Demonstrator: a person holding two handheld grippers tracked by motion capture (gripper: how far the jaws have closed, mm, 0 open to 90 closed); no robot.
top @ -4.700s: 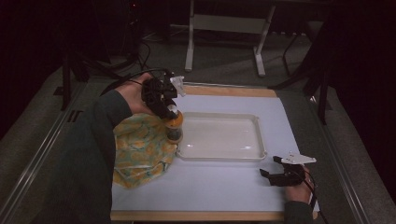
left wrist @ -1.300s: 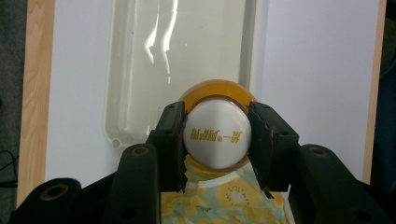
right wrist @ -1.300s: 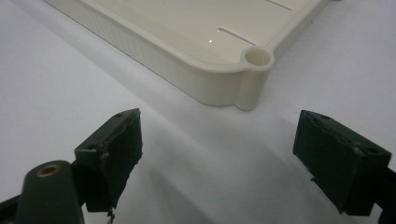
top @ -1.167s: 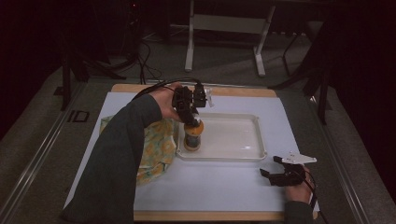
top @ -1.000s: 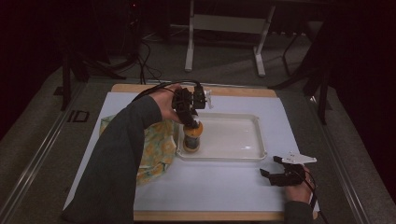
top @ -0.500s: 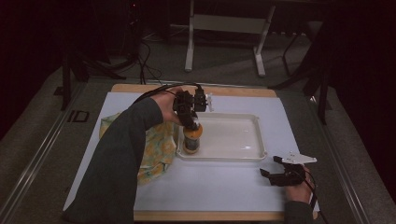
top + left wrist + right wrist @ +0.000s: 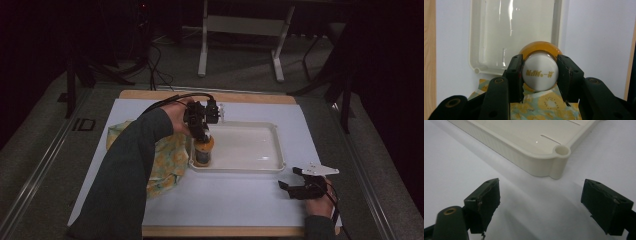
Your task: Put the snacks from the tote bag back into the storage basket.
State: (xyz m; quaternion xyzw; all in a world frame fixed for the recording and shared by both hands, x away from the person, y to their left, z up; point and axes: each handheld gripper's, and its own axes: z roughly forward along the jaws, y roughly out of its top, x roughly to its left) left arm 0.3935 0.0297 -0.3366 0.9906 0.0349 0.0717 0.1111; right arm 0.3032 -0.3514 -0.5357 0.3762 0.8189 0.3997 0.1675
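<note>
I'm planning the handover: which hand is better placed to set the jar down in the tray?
Left. Its tool already grips the jar by the lid at the tray edge; the right tool rests open outside the tray.

Open tool, tray corner ahead

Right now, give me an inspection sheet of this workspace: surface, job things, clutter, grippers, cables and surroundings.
Surface: white mat on a wooden board, dimly lit.
Job's things: orange jar with white lid, upright at the left end of the cream tray; yellow patterned cloth lies left of the tray.
Clutter: nothing seen.
Grippers: left hand-held gripper clamps the jar's lid from above; right hand-held gripper open, holding nothing, on the mat near the tray's corner.
Cables: black cable trails from the left gripper over the table's far edge.
Surroundings: dark room, grey floor, a white stand's legs behind the table.
</note>
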